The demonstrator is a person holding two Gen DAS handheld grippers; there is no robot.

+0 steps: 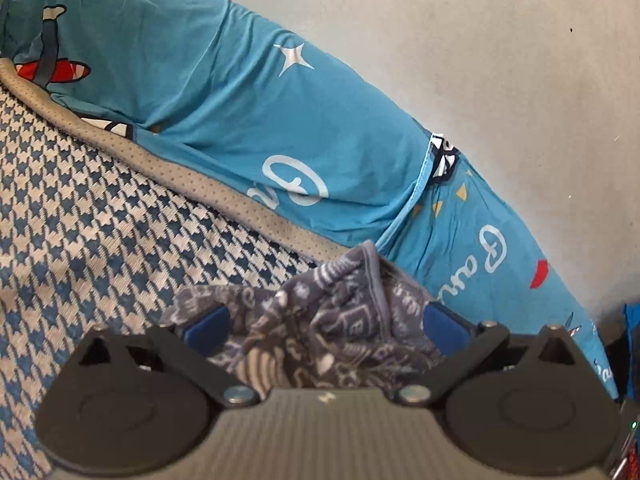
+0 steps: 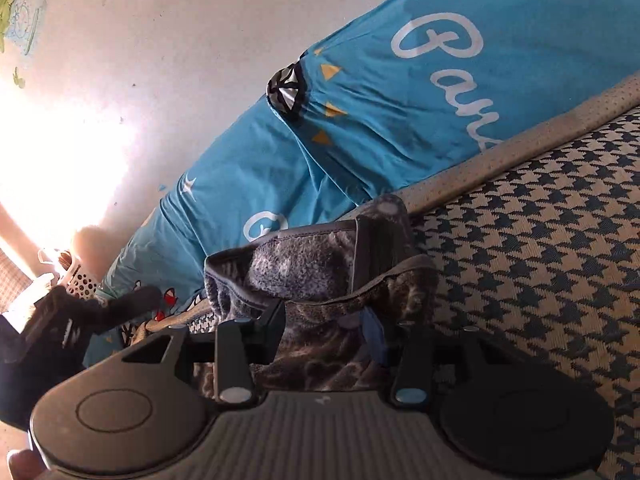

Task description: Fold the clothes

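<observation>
Left wrist view: grey patterned fleece garment [image 1: 320,320] — soft, bunched — lies between the spread jaws of the left gripper [image 1: 326,326]. The right gripper [image 2: 326,320] clamps its bound hem [image 2: 320,236]. Beneath: houndstooth woven mat [image 1: 80,208]; beyond, blue printed pillows [image 1: 248,112] against a pale wall [image 1: 500,60].

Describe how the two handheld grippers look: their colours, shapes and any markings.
Both are alike. The left gripper and the right gripper each have a grey ribbed body in the middle, two round black discs beside it, black link arms with silver pivot bolts, and blue pads on the fingers. A small pale mark sits on each ribbed body. No cables show.
</observation>
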